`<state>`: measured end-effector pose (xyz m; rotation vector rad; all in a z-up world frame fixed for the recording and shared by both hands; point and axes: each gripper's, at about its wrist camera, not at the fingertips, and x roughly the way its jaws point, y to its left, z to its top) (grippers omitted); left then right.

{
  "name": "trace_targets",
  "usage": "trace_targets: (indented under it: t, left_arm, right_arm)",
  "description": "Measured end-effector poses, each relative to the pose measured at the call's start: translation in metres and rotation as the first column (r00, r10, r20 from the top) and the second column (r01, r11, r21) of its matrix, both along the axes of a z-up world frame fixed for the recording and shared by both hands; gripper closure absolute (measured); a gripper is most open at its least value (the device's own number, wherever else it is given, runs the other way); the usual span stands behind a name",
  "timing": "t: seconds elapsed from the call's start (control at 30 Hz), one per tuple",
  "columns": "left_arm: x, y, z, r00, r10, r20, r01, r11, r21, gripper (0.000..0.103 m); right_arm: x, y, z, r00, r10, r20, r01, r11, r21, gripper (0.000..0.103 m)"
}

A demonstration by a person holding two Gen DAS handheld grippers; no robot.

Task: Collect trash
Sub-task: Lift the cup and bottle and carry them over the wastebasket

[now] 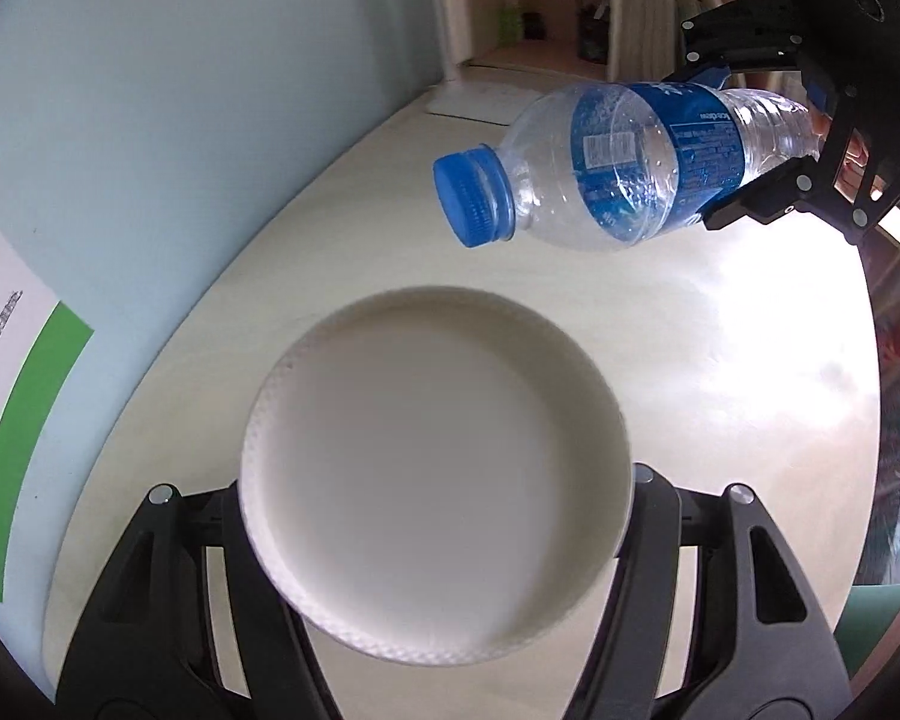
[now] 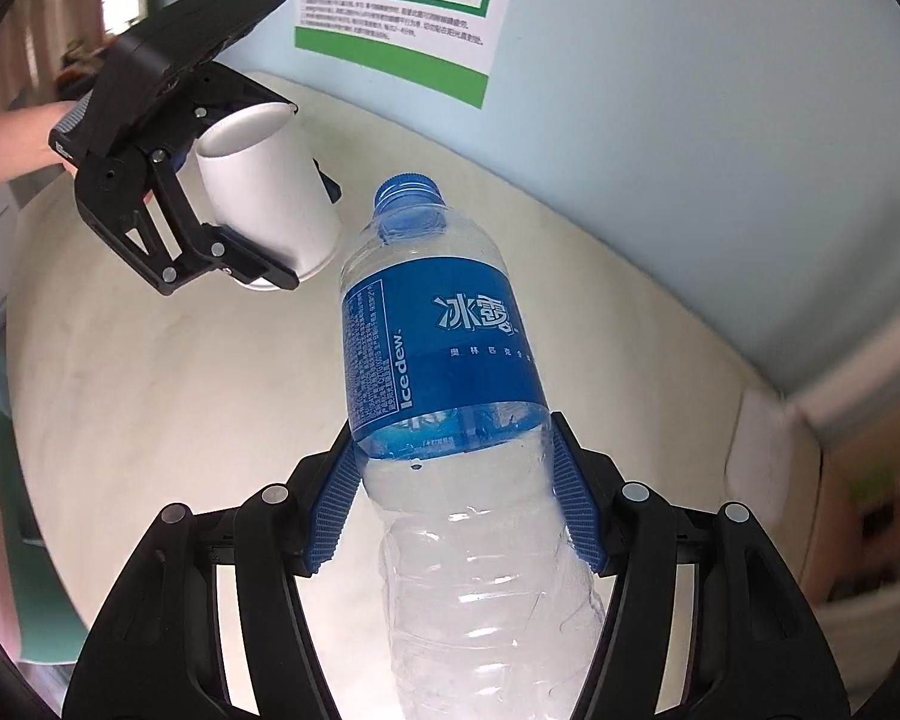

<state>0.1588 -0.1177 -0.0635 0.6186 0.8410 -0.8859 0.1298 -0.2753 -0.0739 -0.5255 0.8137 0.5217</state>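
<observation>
My left gripper [image 1: 435,480] is shut on a white paper cup [image 1: 432,444] and holds it above the table, its bottom facing the left wrist camera. The cup also shows in the right wrist view [image 2: 267,192], tilted, held by the left gripper [image 2: 282,222]. My right gripper [image 2: 453,498] is shut on an empty clear plastic bottle [image 2: 444,360] with a blue label and blue cap, held by its lower body. In the left wrist view the bottle [image 1: 618,162] hangs sideways, cap pointing left, in the right gripper [image 1: 714,150].
A pale wooden table [image 1: 690,360] lies below both grippers, against a light blue wall [image 2: 690,150] with a green and white poster [image 2: 402,6]. A white lamp base [image 1: 480,99] stands at the table's far end, shelves behind it.
</observation>
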Motion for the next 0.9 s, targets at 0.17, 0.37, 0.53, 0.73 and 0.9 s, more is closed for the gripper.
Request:
trace_targets:
  t: [0.17,0.37,0.53,0.73,0.9]
  left_arm:
    - [-0.095,-0.035,-0.002,0.981,-0.191,-0.023,0.191,0.981,0.024,0.042]
    - [-0.208,-0.091,-0.009,0.912,-0.409,-0.027,0.41,0.911,0.043,0.042]
    - [-0.328,-0.143,-0.018,0.843,-0.537,-0.031,0.538,0.842,0.036,0.042]
    - [-0.461,-0.172,-0.043,0.793,-0.601,-0.104,0.606,0.795,0.025,0.042]
    - [-0.513,-0.179,-0.108,0.777,-0.585,-0.231,0.604,0.796,0.016,0.042]
  right_arm:
    - [-0.114,-0.012,-0.017,0.984,-0.173,-0.028,0.175,0.982,0.076,0.042]
    - [-0.261,-0.055,-0.048,0.916,-0.39,-0.089,0.4,0.904,0.155,0.042]
    - [-0.379,-0.088,-0.07,0.856,-0.504,-0.113,0.517,0.837,0.179,0.042]
    - [-0.5,-0.126,-0.118,0.782,-0.597,-0.178,0.623,0.757,0.197,0.042]
    - [-0.552,-0.133,-0.177,0.742,-0.614,-0.27,0.668,0.714,0.212,0.042]
